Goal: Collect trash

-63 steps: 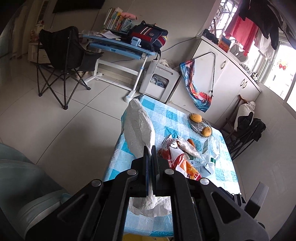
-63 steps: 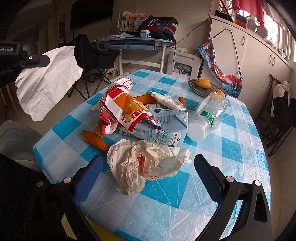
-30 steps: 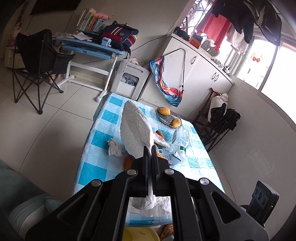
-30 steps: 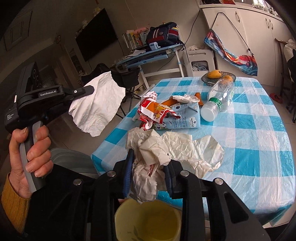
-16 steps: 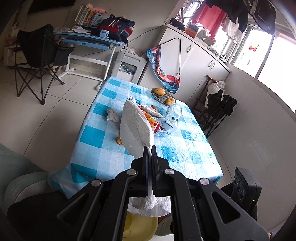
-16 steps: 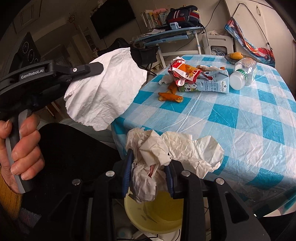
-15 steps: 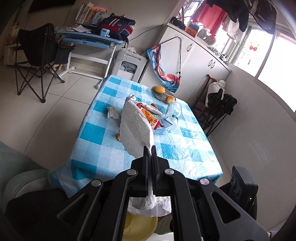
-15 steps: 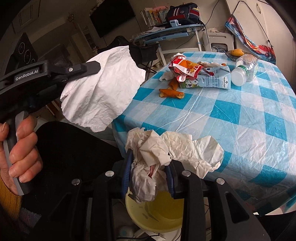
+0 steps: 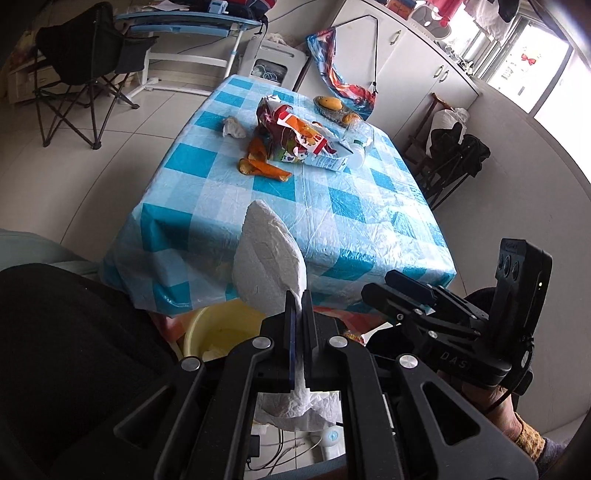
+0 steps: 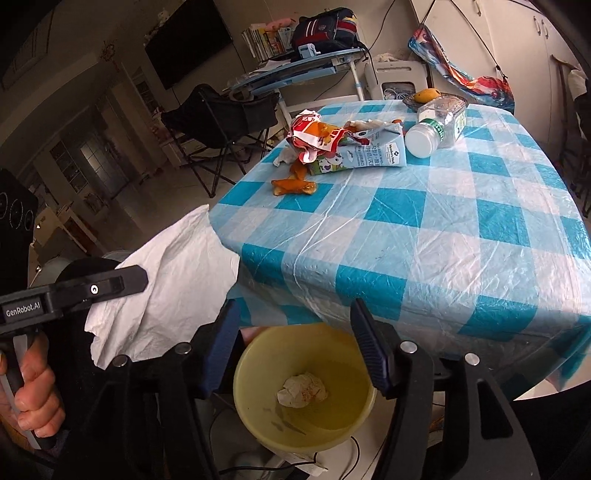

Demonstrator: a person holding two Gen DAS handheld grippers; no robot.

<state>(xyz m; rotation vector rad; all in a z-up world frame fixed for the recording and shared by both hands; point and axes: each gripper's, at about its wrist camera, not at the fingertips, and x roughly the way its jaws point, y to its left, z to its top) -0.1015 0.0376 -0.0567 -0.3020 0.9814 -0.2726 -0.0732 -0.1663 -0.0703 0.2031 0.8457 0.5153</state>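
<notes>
My right gripper [image 10: 295, 325] hangs over a yellow bin [image 10: 258, 410] below the table's near edge. Its jaws are opening and nothing is between them. A crumpled paper wad [image 10: 302, 390] lies at the bottom of the bin. My left gripper [image 9: 300, 301] is shut on a white paper towel [image 9: 269, 266], just above and beside the bin [image 9: 218, 328]; the towel [image 10: 173, 288] hangs at the left in the right wrist view. On the checked table [image 10: 443, 240] lie a milk carton [image 10: 369, 157], a red snack wrapper [image 10: 317, 136], orange peel [image 10: 293, 186], a plastic bottle [image 10: 437, 127] and a small tissue [image 9: 232, 127].
A fruit basket [image 9: 334, 105] sits at the table's far end. A black folding chair [image 9: 81, 59] and a blue desk [image 9: 184, 18] stand beyond on the tiled floor. A dark-clothed lap [image 9: 74, 350] fills the lower left. Cables lie beneath the bin.
The right jaws have parted and the crumpled paper they held has dropped into the yellow bin. The left gripper with its towel has sunk toward the bin at the table's near edge.
</notes>
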